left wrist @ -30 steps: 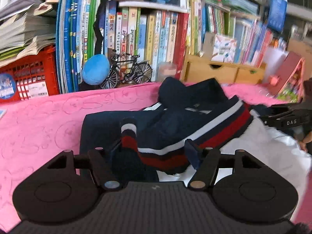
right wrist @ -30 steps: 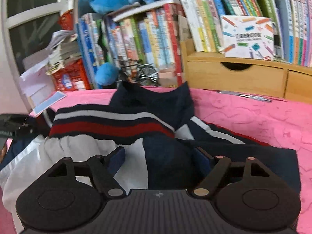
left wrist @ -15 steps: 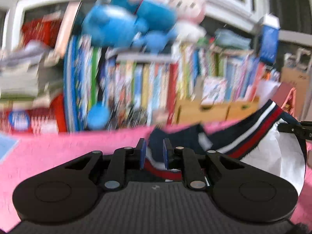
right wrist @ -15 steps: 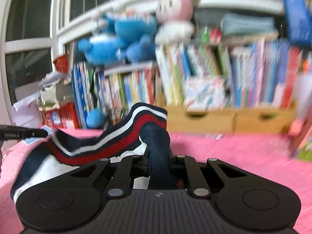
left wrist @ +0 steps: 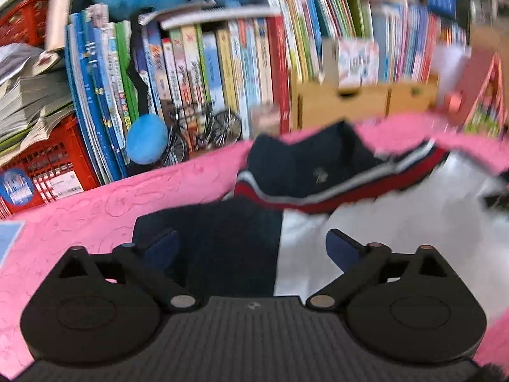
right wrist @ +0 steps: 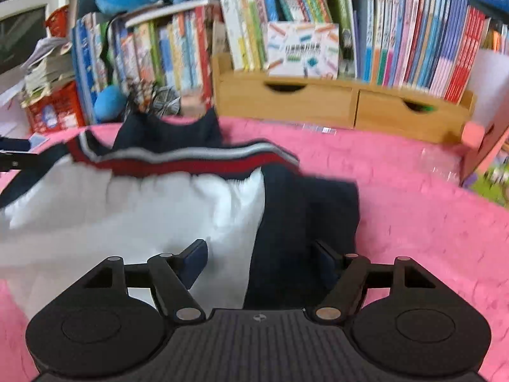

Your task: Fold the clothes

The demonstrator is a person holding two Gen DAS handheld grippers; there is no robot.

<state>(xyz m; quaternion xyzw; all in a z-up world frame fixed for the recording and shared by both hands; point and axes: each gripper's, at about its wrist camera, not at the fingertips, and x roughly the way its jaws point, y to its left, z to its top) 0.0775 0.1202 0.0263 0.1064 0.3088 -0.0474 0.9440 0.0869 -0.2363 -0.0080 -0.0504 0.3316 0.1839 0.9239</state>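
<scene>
Both tools: your left tool [left wrist: 251, 248] and right tool [right wrist: 259, 259] stand released, jaws spread wide with nothing between the pads; half a second ago each was clenched on the striped hem, lifted off the surface.
Garment: the navy, white and red sweater [right wrist: 165, 203] now lies just ahead of both tools on the pink tabletop [right wrist: 413, 191], its red-and-white striped band [left wrist: 334, 194] carried forward over the body, close to the collar.
Change: you brought the hem forward and let go, so the lengthwise fold looks laid down.
Meaning: judged from how it lies, one fold is done; the white lining faces up and probably needs another fold.
Behind: books [right wrist: 318, 16] and a wooden drawer unit [right wrist: 318, 102], well beyond the tools.
Blur: both views smear, so edge alignment is uncertain.
</scene>
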